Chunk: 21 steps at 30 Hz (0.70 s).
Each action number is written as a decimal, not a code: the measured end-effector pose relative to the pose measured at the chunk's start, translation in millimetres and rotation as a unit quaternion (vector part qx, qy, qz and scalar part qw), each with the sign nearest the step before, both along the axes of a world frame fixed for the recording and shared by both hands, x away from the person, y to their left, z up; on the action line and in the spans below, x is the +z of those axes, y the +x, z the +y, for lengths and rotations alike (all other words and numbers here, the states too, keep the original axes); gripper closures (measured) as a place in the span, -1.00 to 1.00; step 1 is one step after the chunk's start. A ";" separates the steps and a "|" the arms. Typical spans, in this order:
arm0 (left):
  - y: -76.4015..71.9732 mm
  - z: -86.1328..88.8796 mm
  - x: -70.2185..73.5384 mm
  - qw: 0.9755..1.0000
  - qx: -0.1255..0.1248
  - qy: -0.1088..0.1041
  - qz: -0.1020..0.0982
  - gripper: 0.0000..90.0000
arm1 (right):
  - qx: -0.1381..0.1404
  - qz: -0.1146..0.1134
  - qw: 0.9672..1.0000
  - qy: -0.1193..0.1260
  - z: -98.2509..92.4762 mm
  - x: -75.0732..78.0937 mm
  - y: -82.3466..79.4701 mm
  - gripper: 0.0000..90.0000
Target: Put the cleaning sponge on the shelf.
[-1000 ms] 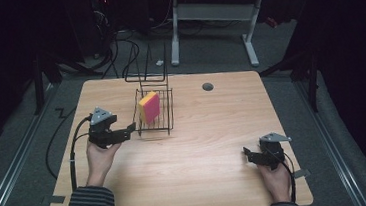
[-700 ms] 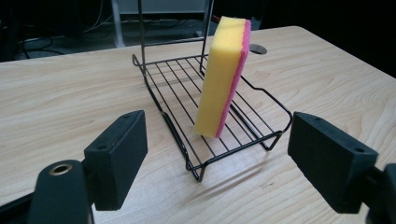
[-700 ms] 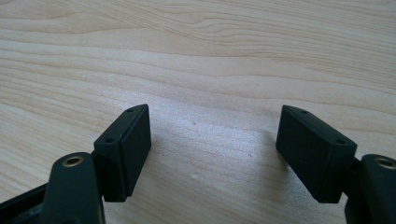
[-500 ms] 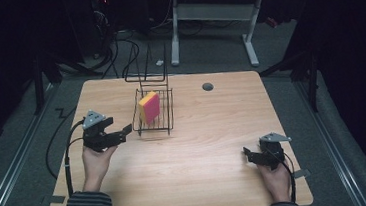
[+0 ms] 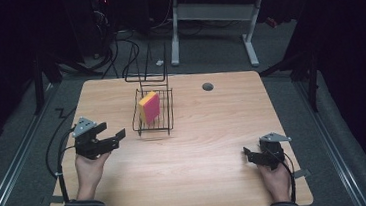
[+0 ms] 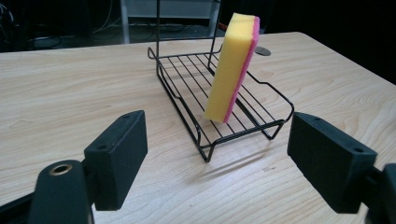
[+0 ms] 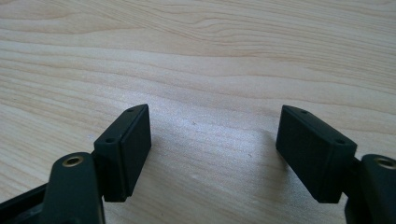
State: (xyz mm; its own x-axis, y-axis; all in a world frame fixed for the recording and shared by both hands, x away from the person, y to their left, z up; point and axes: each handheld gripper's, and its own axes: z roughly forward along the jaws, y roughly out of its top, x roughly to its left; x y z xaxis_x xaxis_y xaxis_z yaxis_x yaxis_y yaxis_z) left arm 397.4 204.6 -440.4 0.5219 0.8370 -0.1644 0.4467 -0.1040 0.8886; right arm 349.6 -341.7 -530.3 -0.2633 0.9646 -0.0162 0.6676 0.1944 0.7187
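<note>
The left tool (image 5: pixel 110 138) is held with its jaws spread wide and nothing between them; in the left gripper view (image 6: pixel 215 154) only bare wood lies in the gap. Just ahead of it, near but not touching, stands the black wire rack (image 6: pixel 187 100), its low front rail closest to the jaws. Inside the rack the sponge (image 6: pixel 232 67) stands on edge, tilted, yellow face toward the left jaw and pink face toward the right jaw, its lower end on the rack's floor wires. In the high view the sponge (image 5: pixel 149 106) sits in the rack (image 5: pixel 168 120) ahead and to the right of the left tool. Between the jaws and the rack's front rail the worktop (image 6: pixel 65 84) is open, and it runs bare well out past the left jaw. Behind the rack, tall upright wires rise and are cut off by the top of the left gripper view.

The right tool (image 5: pixel 249 155) is also released, jaws well apart over plain wood (image 7: pixel 215 135), well apart from the rack and close to the worktop's near right edge (image 5: pixel 299 193). A small dark round grommet (image 5: pixel 207 86) lies far ahead of it. Beyond the worktop's far edge the floor, cables and a desk frame are dim and hard to make out.
</note>
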 end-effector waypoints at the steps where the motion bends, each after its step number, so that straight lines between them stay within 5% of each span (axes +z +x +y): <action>1: -0.9 1.1 -0.3 1.000 0.000 0.000 0.000 -0.54 | 0.000 0.000 1.000 0.000 0.0 0.0 0.0 -0.41; 7: -7.1 6.4 -2.6 1.000 -0.001 -0.016 -0.007 -0.56 | 0.000 0.000 1.000 0.000 0.0 0.0 0.0 -0.41; 21: -18.8 14.0 -7.1 1.000 0.005 -0.014 -0.009 -0.56 | 0.000 0.000 1.000 0.000 0.0 0.0 0.0 -0.41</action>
